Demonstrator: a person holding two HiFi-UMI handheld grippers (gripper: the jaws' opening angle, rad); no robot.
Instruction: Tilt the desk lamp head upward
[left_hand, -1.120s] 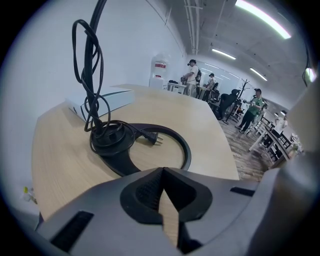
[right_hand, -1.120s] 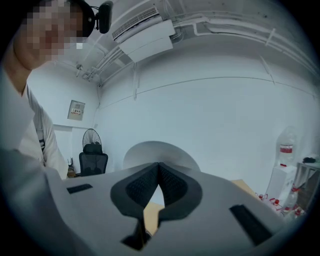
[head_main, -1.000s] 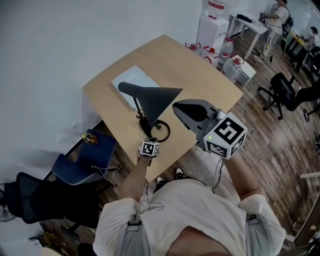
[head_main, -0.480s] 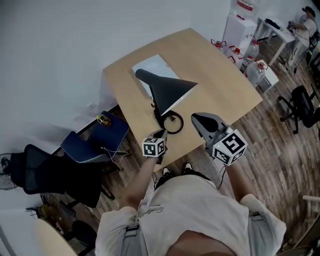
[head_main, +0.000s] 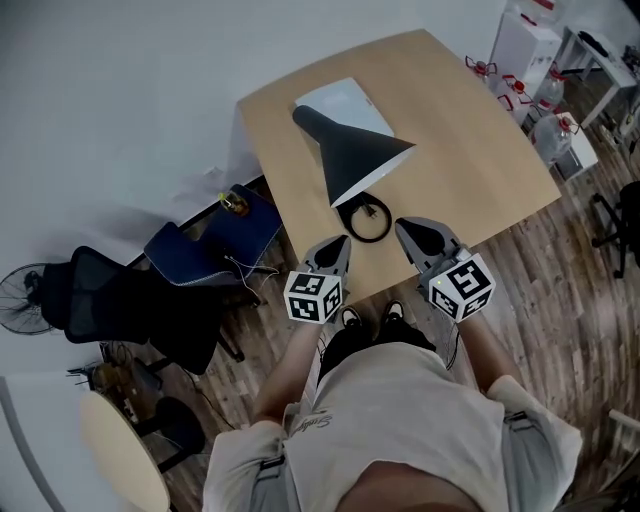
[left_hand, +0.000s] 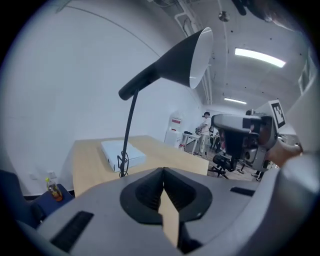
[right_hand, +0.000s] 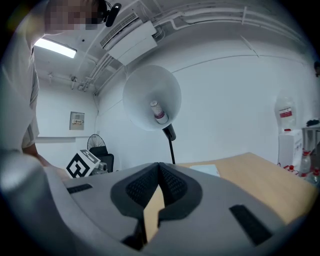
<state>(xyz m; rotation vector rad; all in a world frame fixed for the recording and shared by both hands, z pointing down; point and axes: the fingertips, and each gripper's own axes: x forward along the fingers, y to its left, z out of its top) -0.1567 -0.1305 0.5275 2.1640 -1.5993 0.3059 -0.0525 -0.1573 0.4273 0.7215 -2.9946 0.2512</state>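
Black desk lamp (head_main: 350, 160) stands near the front edge of the wooden table (head_main: 480, 150), its ring base (head_main: 367, 218) between my two tools. My left gripper (head_main: 338, 245) sits at 7 o'clock of that base and my right gripper (head_main: 415, 228) at 4 o'clock, both close to it but neither touching the lamp. Both pairs of fingers are pressed tip to tip, clamping nothing. The shade (left_hand: 182, 57) looms at 12 o'clock over my left tips; its open mouth and bulb (right_hand: 158, 112) face my right ones. A flat white box (head_main: 340, 100) lies at 11 o'clock of the shade.
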